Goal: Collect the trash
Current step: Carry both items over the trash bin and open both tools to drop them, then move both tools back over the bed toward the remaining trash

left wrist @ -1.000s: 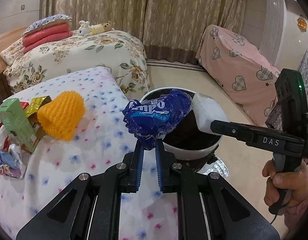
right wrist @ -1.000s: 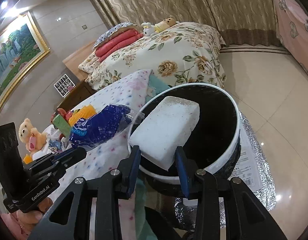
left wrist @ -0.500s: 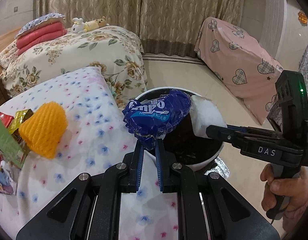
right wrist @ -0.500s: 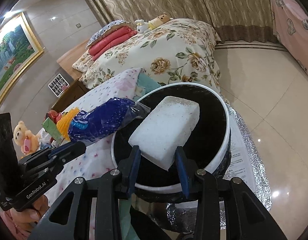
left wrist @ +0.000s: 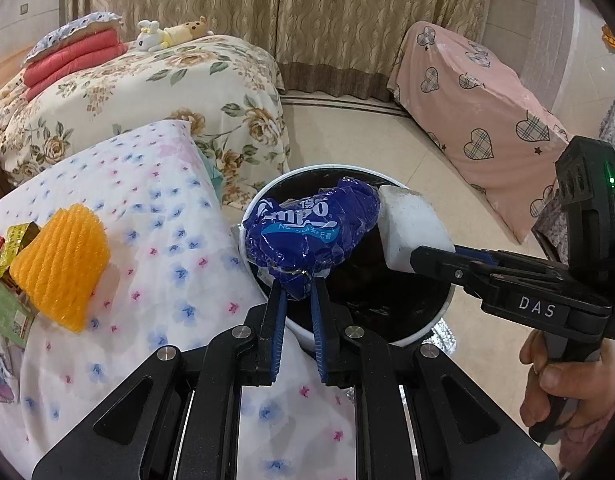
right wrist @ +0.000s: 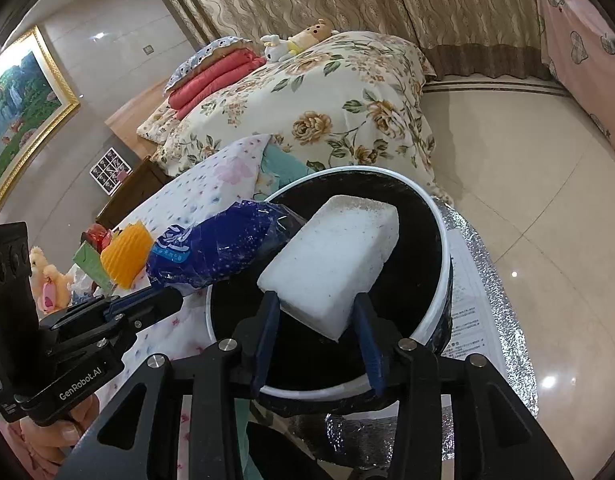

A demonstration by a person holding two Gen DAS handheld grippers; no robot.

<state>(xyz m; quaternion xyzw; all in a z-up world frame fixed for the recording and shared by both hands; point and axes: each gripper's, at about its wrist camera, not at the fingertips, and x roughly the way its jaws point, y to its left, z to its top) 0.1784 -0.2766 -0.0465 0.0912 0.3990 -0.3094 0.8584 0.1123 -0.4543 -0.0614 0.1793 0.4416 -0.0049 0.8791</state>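
Observation:
My left gripper (left wrist: 297, 292) is shut on the twisted end of a crumpled blue plastic wrapper (left wrist: 311, 232), which hangs over the near left rim of the round black-lined bin (left wrist: 427, 328). My right gripper (right wrist: 315, 304) holds a white foam block (right wrist: 339, 256) over the bin's (right wrist: 439, 216) dark inside. Its jaws are opening, with both pads still against the block's sides. In the left wrist view the foam block (left wrist: 411, 224) shows just right of the wrapper. In the right wrist view the wrapper (right wrist: 219, 252) touches the block's left edge, with the left gripper (right wrist: 167, 296) below it.
An orange foam net (left wrist: 59, 264), a green carton (left wrist: 3, 312) and other wrappers lie on the dotted sheet at the left. A floral bed (left wrist: 167, 92) stands behind, a pink covered piece (left wrist: 479, 120) at the right. A silver mat (right wrist: 503, 320) lies under the bin on tiled floor.
Both grippers have moved closer over the bin, which now looks larger. The right fingers stand slightly wider apart around the foam block. The left grip on the wrapper is unchanged.

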